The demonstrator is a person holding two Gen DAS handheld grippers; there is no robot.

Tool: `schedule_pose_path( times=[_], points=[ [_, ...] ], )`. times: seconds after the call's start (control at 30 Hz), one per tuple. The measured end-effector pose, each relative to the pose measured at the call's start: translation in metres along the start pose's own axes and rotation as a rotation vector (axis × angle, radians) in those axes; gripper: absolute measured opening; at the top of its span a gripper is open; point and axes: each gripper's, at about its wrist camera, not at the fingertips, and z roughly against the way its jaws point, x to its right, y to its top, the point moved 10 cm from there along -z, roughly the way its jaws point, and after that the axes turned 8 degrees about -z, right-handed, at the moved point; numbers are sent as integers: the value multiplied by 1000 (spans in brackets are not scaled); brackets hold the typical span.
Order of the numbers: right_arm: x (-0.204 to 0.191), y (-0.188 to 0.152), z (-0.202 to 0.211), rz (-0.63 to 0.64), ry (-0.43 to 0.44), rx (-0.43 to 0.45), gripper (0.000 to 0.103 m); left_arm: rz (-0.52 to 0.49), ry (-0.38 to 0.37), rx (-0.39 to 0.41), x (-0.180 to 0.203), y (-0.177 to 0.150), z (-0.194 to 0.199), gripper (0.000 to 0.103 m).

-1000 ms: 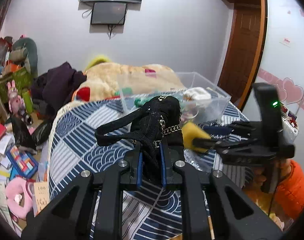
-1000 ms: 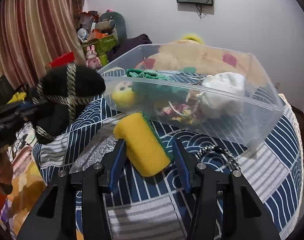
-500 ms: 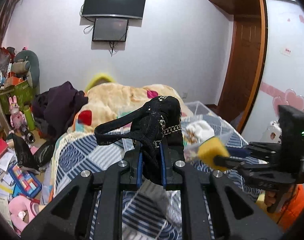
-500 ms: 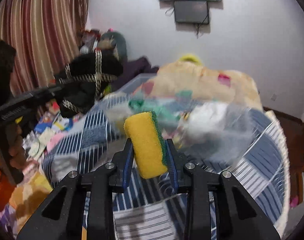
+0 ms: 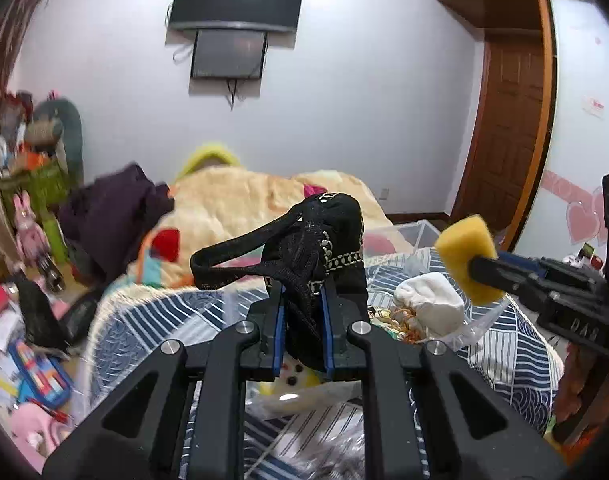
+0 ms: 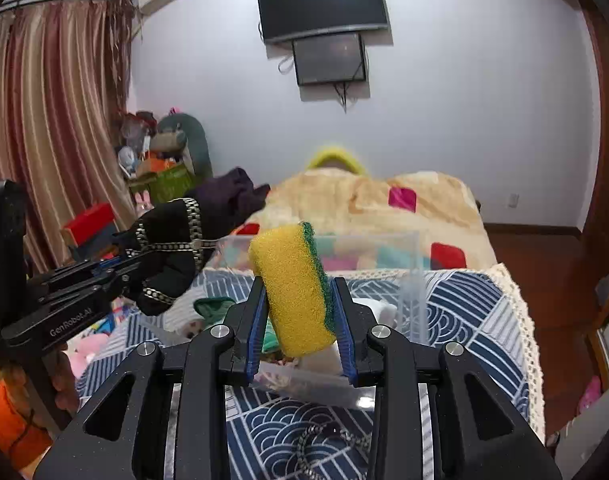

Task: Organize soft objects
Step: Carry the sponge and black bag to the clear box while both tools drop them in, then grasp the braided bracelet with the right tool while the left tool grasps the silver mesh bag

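My left gripper is shut on a black fabric pouch with gold trim and a strap, held up above the clear plastic bin. The pouch also shows at the left of the right wrist view. My right gripper is shut on a yellow sponge with a green scouring side, held over the clear bin. The sponge shows at the right of the left wrist view. Inside the bin lie a white soft item, a yellow plush and a green cloth.
The bin stands on a blue-and-white patterned bed cover. A cream blanket and dark clothes lie behind. A metal chain lies on the cover near me. Toys and clutter cover the floor at left.
Both grippers have lifted their objects from beside the bin to above it. The right gripper closed on the sponge and raised it off the cover.
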Motion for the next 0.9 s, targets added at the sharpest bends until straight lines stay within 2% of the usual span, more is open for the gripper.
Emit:
schedule_pose_path(
  times=[0.13,0.3,0.33,0.47,0.57,0.6,0.67,0.73,0.83,0.9],
  points=[
    [-2,-10,-24,7,-5,-62,29,9,-17,-81,2,-13,-33,15],
    [-6,-25,-41,49,-20,-125,32,-27,-25,-138,11,-25,-54,16],
    [-5,-25,-41,58,-20,-130,32,-31,-28,-148,14,-27,-56,21],
    [-5,-28,-38,83,-29,-146,43,-41,-33,-160,17,-32,-52,42],
    [-2,-30,-31,93,-24,-153,52,-13,-60,-152,16,-30,-42,49],
    [-1,-30,-26,98,-24,-148,57,-9,-62,-144,16,-28,-36,50],
    [2,-26,-13,92,-23,-123,69,-10,-62,-127,17,-24,-26,57],
    [6,-21,2,73,-14,-87,73,-19,-48,-100,17,-20,-12,61],
    [14,-15,22,41,-13,-48,84,-38,-9,-71,15,-18,6,75],
    [20,-13,32,35,-23,-31,84,-52,3,-65,16,-21,16,82]
  ],
)
